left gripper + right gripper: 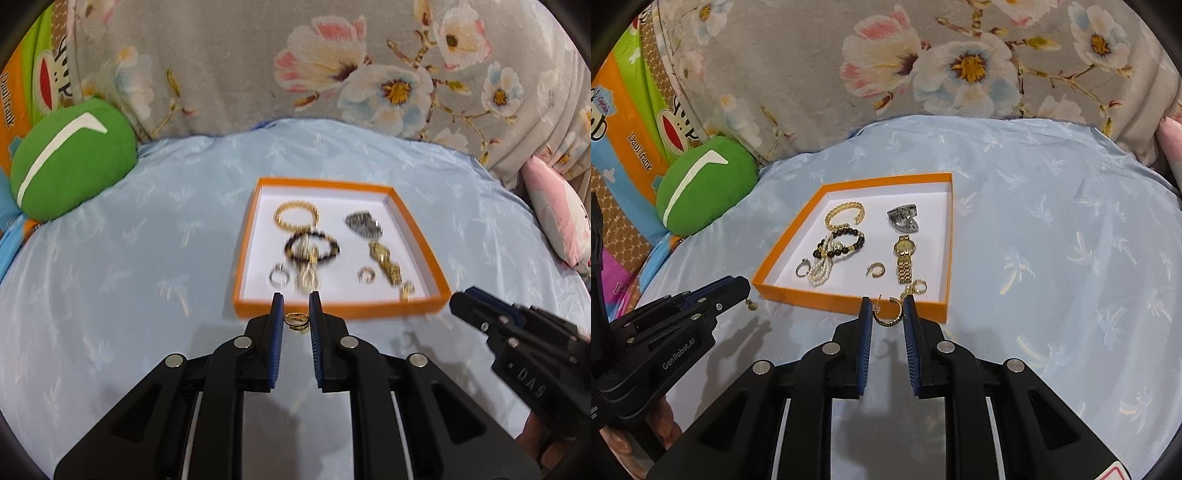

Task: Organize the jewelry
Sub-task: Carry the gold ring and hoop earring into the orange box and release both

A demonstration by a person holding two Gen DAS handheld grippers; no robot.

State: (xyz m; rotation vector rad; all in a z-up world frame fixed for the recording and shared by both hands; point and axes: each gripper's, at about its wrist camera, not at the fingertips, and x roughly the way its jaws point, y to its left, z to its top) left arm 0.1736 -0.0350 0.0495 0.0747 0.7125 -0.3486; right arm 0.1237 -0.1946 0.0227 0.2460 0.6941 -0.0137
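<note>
An orange tray (336,309) (849,299) with a white floor lies on the blue bedsheet. It holds a gold bracelet (845,213), a black bead bracelet (846,242), pearls, a gold watch (904,258), a silver clip (903,219) and small rings. My left gripper (296,321) is shut on a gold ring (295,320), held just before the tray's near rim. My right gripper (887,314) is shut on a gold hoop earring (887,315) at the near rim. The left gripper also shows in the right wrist view (733,291), and the right gripper in the left wrist view (465,306).
A green round cushion (70,162) (705,184) lies at the back left. A floral grey blanket (314,62) runs along the back. A pink pillow (554,210) is at the right. A small gold piece (751,304) dangles from the left gripper above the sheet, left of the tray.
</note>
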